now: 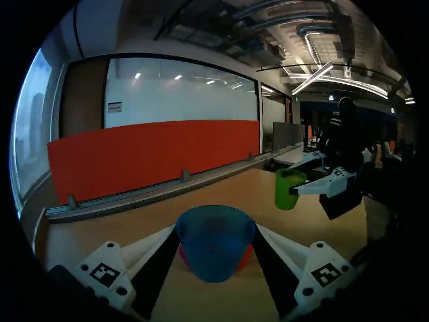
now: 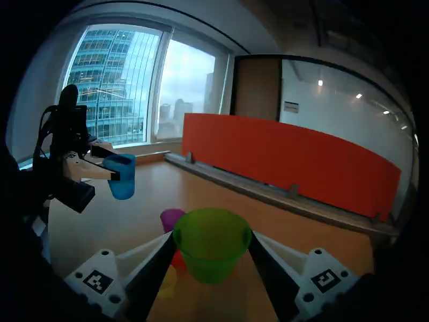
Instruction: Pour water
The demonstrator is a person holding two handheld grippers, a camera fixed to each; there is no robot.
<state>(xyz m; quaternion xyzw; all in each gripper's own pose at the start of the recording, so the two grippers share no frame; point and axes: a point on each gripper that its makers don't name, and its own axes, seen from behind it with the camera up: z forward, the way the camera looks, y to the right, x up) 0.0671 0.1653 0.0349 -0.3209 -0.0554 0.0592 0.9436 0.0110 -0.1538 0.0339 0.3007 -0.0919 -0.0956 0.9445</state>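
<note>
Your L gripper [image 1: 215,236] is closed down to cup width on the blue cup [image 1: 215,260]. Both fingers press its sides below the rim, and the cup's upright. Your R gripper [image 2: 212,239] does the same w/ the green cup [image 2: 210,260], also upright.

In the right gripper view the blue cup hangs clear above the wooden table [image 2: 139,198], off toward the window [image 2: 118,80]. In the left gripper view the green cup is likewise in the air, well apart from the blue one. So both cups are lifted, neither is tilted, and the rims are nowhere near each other.

Under the R gripper, on the table, there's a purple cup [image 2: 171,219], a red cup [image 2: 178,261] and a yellow one [image 2: 167,282], partly hidden by the finger. An orange partition [image 1: 150,153] runs along the table's far edge.

Step, as I judge it: pre-pour. The cups are in hand and the transfer hasn't begun. Can't tell which cup holds water. The blue one's lower part looks darker, maybe a fill line, but not sure.

Next move calls for:
- Bring the rims together, w/ the receiver level and lower.
- Set the source's lip just over the receiver's rim.
- Roll the wrist slowly to tilt.
- Go easy on the squeeze, since thin plastic probably flexes.
</note>
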